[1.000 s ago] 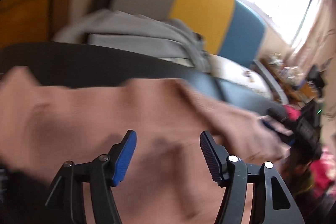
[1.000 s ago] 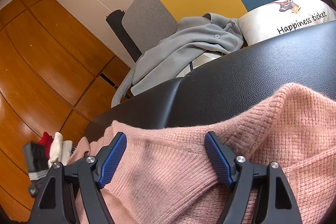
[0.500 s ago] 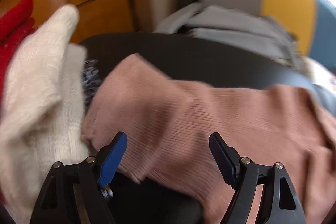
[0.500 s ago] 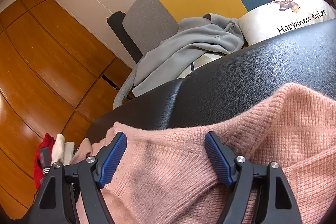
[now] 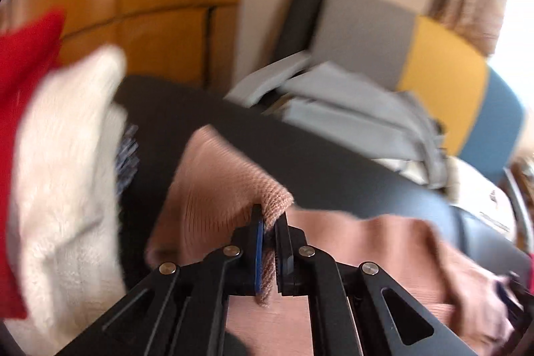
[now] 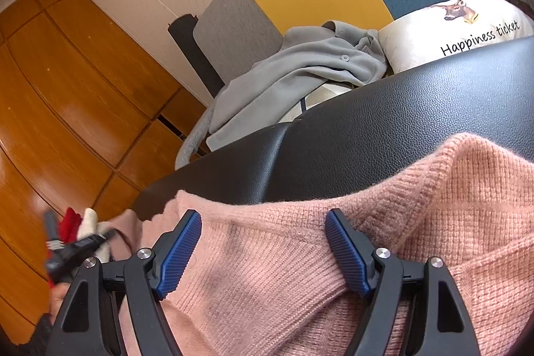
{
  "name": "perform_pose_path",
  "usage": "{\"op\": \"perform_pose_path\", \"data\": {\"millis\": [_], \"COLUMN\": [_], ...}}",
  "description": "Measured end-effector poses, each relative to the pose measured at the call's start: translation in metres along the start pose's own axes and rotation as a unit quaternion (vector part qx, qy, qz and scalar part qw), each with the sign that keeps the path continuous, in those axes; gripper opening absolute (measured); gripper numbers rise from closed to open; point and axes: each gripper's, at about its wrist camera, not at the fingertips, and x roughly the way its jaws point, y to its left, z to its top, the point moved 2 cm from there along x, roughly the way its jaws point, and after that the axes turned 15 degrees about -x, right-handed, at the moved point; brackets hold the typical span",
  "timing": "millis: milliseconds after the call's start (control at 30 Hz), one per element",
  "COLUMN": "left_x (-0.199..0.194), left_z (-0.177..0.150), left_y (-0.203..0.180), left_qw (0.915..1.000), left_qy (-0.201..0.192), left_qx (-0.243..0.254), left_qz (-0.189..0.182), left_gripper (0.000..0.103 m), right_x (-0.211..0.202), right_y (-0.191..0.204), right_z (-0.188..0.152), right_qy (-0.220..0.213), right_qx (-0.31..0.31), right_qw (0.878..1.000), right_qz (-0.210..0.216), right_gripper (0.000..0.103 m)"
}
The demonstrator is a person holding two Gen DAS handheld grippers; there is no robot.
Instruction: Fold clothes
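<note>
1. Pinching a ribbed pink knit sweater (image 5: 213, 189) by a bunched edge, the left gripper (image 5: 269, 224) is clamping its blue pads together on the fabric.
2. The sweater is lying across a black leather-grain surface (image 6: 383, 122), stretching left to right.
3. The right gripper (image 6: 263, 242) is hovering over it, fingers wide apart.

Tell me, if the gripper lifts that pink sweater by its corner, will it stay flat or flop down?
It will probably flop: the pink sweater is soft knit and already bends where the left gripper pinches it. It likely won't slip, since the fuzzy ribbed fabric is clamped tight. The rest would probably drag over the black table.
</note>
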Motion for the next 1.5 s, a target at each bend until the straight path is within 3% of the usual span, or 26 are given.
{"op": "perform_pose_path", "data": {"millis": [133, 200, 367, 433, 467, 500, 567, 667, 767, 867, 933, 1000, 1100, 1167, 1233, 1333, 1367, 1500], "left_x": [-0.025, -0.026, -0.008, 0.006, 0.012, 0.011, 0.001, -0.035, -0.049, -0.033, -0.024, -0.019, -0.016, -0.017, -0.018, -0.022, -0.02, -0.02], "left_z": [-0.009, -0.031, -0.083, -0.099, -0.103, -0.106, -0.106, -0.108, -0.107, -0.108, -0.107, -0.106, -0.109, -0.11, -0.11, -0.11, -0.11, -0.11], "left_y": [-0.043, -0.072, -0.114, -0.12, -0.12, -0.118, -0.106, -0.068, -0.028, 0.013, 0.033, 0.045, 0.037, 0.038, 0.042, 0.049, 0.048, 0.049], "left_qw": [0.9959, 0.9909, 0.9796, 0.9749, 0.9728, 0.9718, 0.9727, 0.979, 0.9872, 0.99, 0.9822, 0.9711, 0.9741, 0.9727, 0.9698, 0.969, 0.9692, 0.9677], "left_qy": [0.002, 0.022, 0.089, 0.114, 0.126, 0.133, 0.127, 0.072, 0.042, 0.066, 0.081, 0.088, 0.089, 0.086, 0.083, 0.081, 0.081, 0.079], "left_qx": [0.044, 0.082, 0.127, 0.131, 0.127, 0.119, 0.09, 0.053, 0.023, -0.035, -0.084, -0.121, -0.101, -0.105, -0.113, -0.117, -0.116, -0.12], "left_qz": [-0.079, -0.104, -0.128, -0.14, -0.147, -0.155, -0.172, -0.183, -0.152, -0.119, -0.147, -0.186, -0.182, -0.188, -0.199, -0.202, -0.202, -0.207], "left_gripper": [0.005, 0.006, 0.006, 0.013, 0.026, 0.045, 0.062, 0.077, 0.082, 0.086, 0.088, 0.099, 0.103, 0.103, 0.103, 0.103, 0.103, 0.103], "right_x": [0.0, 0.0, 0.0, 0.0, 0.0, 0.0, 0.0, 0.0, 0.0, 0.002, 0.003, 0.005, 0.009, 0.018, 0.02, 0.016, 0.019, 0.053], "right_y": [0.0, 0.0, 0.0, -0.001, -0.001, -0.001, -0.002, -0.002, -0.002, 0.001, 0.005, 0.008, 0.014, 0.032, 0.066, 0.139, 0.16, 0.215], "right_z": [0.0, 0.0, 0.0, -0.001, -0.001, -0.001, -0.001, -0.001, -0.001, 0.0, 0.001, 0.002, 0.005, 0.01, 0.013, 0.011, 0.007, -0.016], "right_qy": [0.001, 0.0, -0.001, -0.002, -0.003, -0.003, -0.004, -0.005, -0.004, 0.003, 0.01, 0.017, 0.04, 0.086, 0.091, 0.042, 0.038, 0.089], "right_qx": [-0.001, 0.001, 0.002, 0.003, 0.004, 0.004, 0.005, 0.006, 0.005, -0.001, -0.008, -0.015, -0.026, -0.079, -0.156, -0.289, -0.324, -0.425], "right_qw": [1.0, 1.0, 1.0, 1.0, 1.0, 1.0, 1.0, 1.0, 1.0, 1.0, 1.0, 0.999, 0.998, 0.988, 0.972, 0.946, 0.936, 0.896], "right_qz": [-0.002, -0.001, 0.0, 0.001, 0.002, 0.002, 0.003, 0.004, 0.002, -0.006, -0.016, -0.025, -0.048, -0.106, -0.148, -0.143, -0.13, -0.092], "right_gripper": [0.079, 0.079, 0.079, 0.079, 0.079, 0.079, 0.079, 0.079, 0.079, 0.079, 0.079, 0.079, 0.079, 0.077, 0.078, 0.082, 0.09, 0.093]}}
